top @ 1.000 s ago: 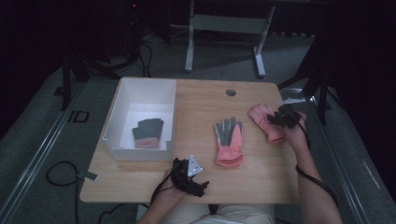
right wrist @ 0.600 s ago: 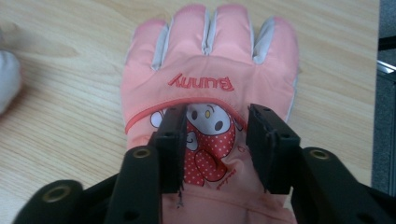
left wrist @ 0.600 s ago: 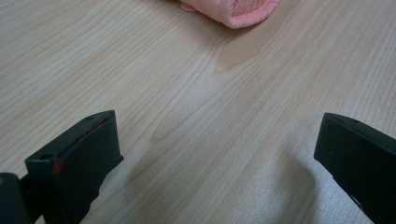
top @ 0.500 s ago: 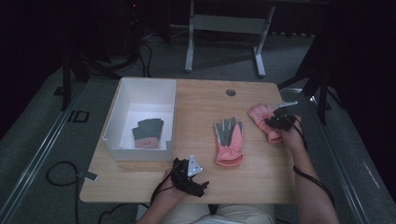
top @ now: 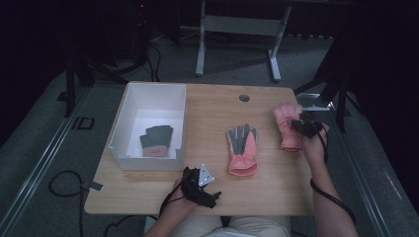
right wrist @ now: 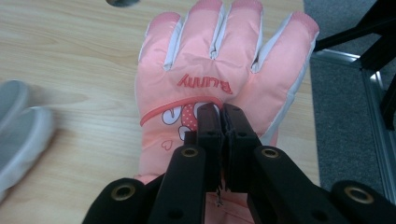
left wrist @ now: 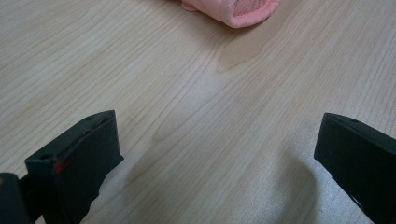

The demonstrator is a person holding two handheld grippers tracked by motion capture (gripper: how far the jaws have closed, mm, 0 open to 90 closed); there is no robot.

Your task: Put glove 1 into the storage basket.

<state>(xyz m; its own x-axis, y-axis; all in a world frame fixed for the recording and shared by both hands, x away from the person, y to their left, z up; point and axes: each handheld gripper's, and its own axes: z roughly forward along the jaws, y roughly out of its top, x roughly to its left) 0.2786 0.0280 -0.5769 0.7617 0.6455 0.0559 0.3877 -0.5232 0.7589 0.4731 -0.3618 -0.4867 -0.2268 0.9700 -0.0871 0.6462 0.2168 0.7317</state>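
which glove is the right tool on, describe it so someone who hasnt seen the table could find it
Start at the wooden table and go to its right edge, far from the white box on the left. There lies a pink glove, back side up, with the right tool shut on its fabric. Unlike the centre glove, which shows a grey palm, it shows the word Bunny and a cartoon print.

Bare table [top: 207,106] separates the white box [top: 181,126] from the middle glove [top: 242,148].

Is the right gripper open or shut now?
Shut. In its own view, the right gripper has both fingers pressed together over the pink glove.
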